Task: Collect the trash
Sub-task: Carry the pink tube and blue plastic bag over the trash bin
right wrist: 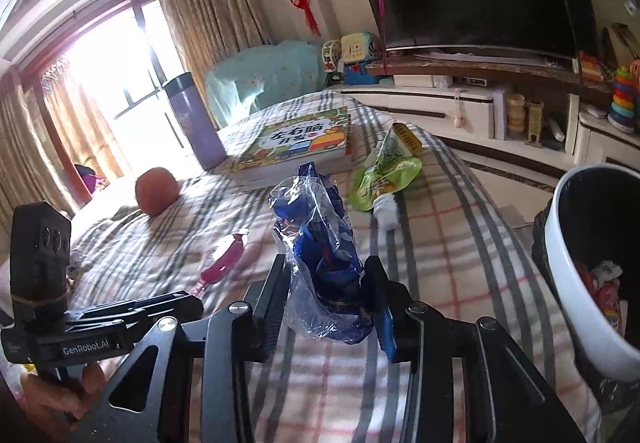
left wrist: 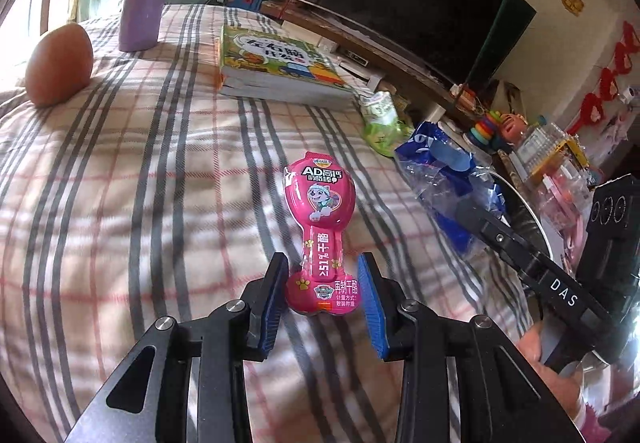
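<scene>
Flat on the checked blanket, just ahead: pink cheese-stick wrapper, featherlight, glossy, likely slippery. Left gripper spread wide, astride the wrapper's near bulb, holding nothing. Best pinched at the narrow neck. Right gripper clamped on crinkly blue-and-clear plastic bag, beside white trash bin.

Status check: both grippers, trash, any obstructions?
Left hand-held gripper open, straddling pink cheese-stick wrapper. Right hand-held gripper shut on crumpled blue plastic wrapper. White bin right, path unobstructed.
</scene>
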The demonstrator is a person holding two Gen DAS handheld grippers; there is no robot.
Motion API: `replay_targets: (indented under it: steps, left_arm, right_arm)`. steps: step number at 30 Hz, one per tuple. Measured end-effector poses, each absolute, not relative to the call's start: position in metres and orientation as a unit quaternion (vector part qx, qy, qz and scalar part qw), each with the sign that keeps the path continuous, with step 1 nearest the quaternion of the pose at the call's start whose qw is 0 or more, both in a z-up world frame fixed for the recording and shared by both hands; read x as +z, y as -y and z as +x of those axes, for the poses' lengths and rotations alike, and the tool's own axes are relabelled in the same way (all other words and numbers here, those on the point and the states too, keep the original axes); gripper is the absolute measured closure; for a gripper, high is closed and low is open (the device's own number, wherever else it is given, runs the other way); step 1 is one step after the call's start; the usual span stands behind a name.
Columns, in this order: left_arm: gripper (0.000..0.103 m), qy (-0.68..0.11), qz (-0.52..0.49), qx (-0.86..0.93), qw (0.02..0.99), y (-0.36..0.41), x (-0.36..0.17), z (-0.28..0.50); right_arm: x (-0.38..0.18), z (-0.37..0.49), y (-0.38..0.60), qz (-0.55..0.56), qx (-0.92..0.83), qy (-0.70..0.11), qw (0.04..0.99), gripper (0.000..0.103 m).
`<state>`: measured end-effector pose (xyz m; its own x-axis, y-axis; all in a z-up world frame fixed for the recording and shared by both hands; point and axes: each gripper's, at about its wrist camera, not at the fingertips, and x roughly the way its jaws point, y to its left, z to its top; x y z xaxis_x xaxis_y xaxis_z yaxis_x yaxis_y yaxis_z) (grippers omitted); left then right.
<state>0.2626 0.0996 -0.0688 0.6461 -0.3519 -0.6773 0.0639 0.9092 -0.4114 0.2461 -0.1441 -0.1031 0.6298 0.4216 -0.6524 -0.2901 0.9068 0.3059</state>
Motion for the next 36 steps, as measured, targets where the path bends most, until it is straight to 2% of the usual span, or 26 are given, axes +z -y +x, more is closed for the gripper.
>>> replay_targets:
  steps: [14, 36]
  left_arm:
    - [0.069, -0.405, -0.145, -0.168, 0.887, -0.041, -0.047, 0.236]
    - [0.069, -0.407, -0.086, -0.214, 0.884, 0.032, -0.035, 0.253]
  right_arm:
    - [-0.089, 0.202, 0.204, 0.142, 0.167, -0.383, 0.898, 0.065]
    - [-0.08, 0.172, 0.279, 0.179, 0.101, -0.366, 0.908, 0.065]
